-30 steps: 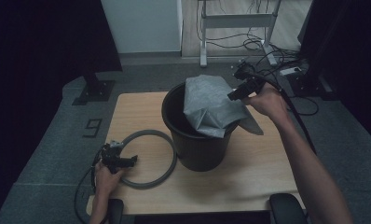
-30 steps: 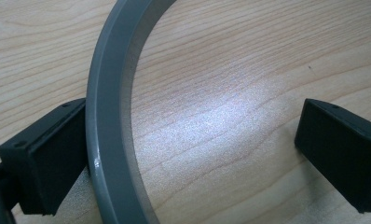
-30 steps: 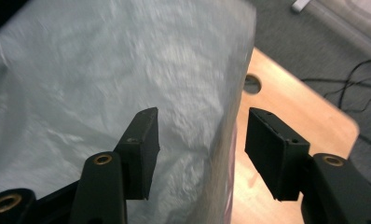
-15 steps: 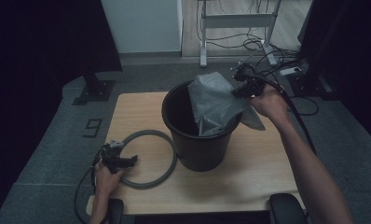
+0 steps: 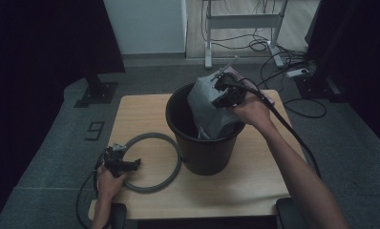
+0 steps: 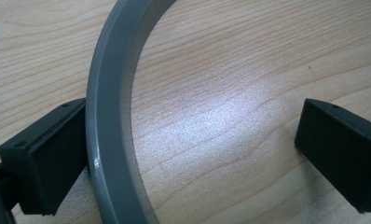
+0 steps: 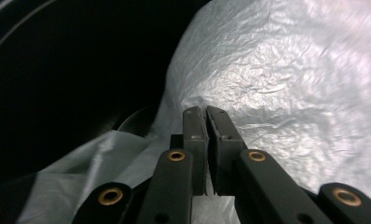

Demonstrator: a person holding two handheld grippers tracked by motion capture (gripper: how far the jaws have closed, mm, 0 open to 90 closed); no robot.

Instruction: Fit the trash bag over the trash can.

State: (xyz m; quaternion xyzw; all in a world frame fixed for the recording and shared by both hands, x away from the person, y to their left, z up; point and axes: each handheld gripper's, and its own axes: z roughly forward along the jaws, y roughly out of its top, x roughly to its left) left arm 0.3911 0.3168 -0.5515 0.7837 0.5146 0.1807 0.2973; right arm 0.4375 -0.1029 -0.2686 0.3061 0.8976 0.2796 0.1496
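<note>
The right gripper point(image 5: 222, 88) is at the far right rim of the black bucket point(image 5: 202, 152), and its jaws are closed, pinching the grey plastic bag point(image 5: 208, 112) that hangs into the bucket. The left gripper point(image 5: 123, 163) rests at the near left of the worktop point(image 5: 145, 109); its jaws are open, with the grey ring point(image 6: 108, 116) between them, against one jaw.

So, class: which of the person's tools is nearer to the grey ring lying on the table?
Left. The left tool sits at the grey ring, one jaw against its rim, jaws open. The right tool is off over the black bucket, shut on the plastic bag.
</note>
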